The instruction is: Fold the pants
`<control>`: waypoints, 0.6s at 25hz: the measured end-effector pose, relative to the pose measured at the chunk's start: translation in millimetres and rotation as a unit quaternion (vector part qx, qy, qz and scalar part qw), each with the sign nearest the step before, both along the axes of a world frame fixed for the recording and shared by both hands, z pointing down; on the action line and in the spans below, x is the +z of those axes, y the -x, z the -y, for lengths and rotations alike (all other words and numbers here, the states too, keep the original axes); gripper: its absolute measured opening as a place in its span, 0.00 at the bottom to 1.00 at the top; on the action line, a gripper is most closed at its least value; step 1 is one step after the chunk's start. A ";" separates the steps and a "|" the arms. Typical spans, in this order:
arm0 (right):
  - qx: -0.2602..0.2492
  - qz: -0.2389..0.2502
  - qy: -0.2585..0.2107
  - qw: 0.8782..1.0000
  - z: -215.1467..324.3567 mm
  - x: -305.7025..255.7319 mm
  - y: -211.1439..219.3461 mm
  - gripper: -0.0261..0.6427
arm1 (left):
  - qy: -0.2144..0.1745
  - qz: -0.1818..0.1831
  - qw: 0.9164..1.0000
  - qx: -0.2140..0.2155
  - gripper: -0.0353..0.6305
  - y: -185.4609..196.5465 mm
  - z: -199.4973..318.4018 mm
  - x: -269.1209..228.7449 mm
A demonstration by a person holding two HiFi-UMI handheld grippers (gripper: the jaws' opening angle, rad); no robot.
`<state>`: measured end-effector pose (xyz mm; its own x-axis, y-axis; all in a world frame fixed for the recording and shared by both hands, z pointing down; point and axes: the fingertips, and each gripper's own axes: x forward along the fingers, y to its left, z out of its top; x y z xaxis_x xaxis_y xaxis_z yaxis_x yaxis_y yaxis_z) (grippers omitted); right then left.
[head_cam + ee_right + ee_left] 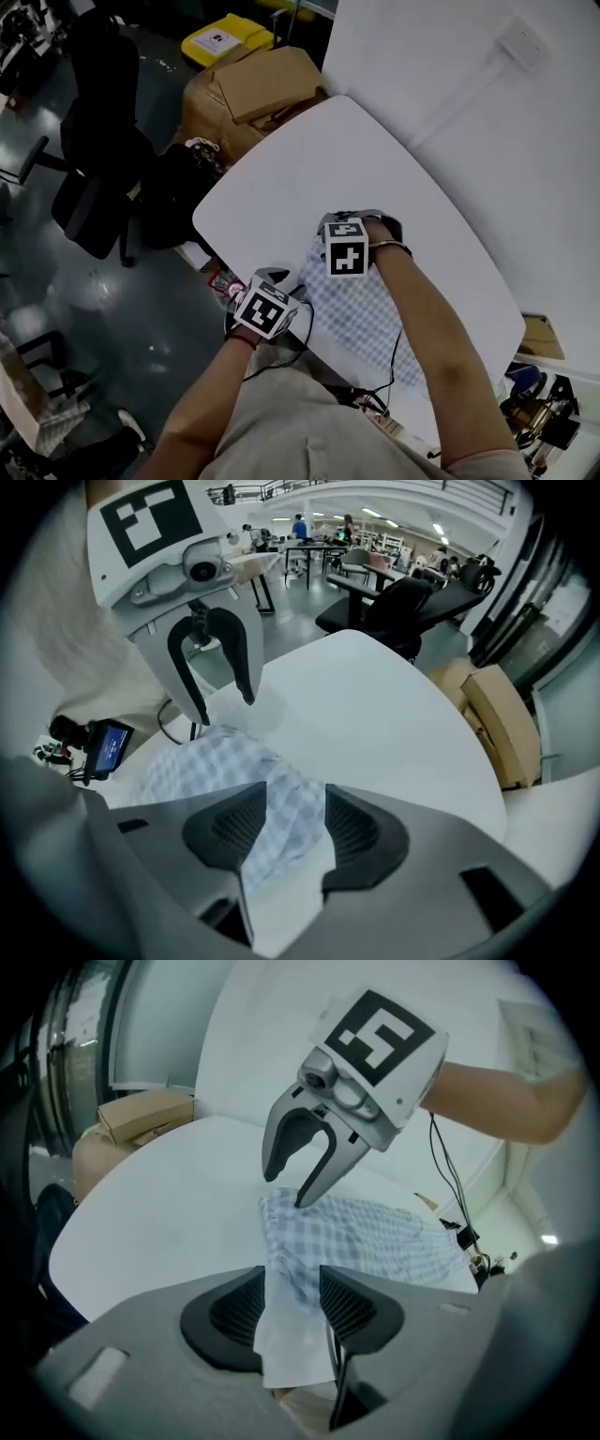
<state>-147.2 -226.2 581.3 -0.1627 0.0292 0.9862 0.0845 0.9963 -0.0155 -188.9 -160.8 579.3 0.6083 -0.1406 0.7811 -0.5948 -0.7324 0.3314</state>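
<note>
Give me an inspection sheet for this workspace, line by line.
Surface: white table, bare apart from the pants.
Job's things: checked pants, lying rumpled at the person's edge of the table.
Clutter: nothing seen.
Grippers: left gripper and right gripper both over the pants, jaws apart, cloth between them, not clamped.
Cables: black cable trailing from the right gripper.
Surroundings: cardboard boxes, yellow crate and black office chair on the floor beyond the table; white wall alongside.
</note>
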 end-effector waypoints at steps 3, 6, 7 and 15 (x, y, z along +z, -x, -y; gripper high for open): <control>-0.012 -0.022 0.022 0.999 3.1 14.8 1.2 0.35 | -0.003 -0.007 1.000 -0.003 0.31 -1.9 11.6 8.1; -0.013 -0.036 0.042 0.998 1.4 27.4 0.0 0.37 | 0.015 -0.007 1.000 -0.002 0.31 -1.3 15.0 14.1; -0.013 -0.041 0.046 0.998 -0.1 31.1 -1.3 0.38 | 0.020 -0.009 1.000 0.000 0.31 -2.2 14.7 15.3; 0.017 -0.031 0.036 0.999 -11.2 48.2 -11.0 0.38 | 0.028 -0.009 0.999 0.038 0.32 -19.5 -4.5 24.5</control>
<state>-136.2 -214.9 629.6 -0.1034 0.0950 0.9901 0.0474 0.9948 -0.0904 -169.4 -156.3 603.8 0.6303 -0.0507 0.7747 -0.5317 -0.7553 0.3832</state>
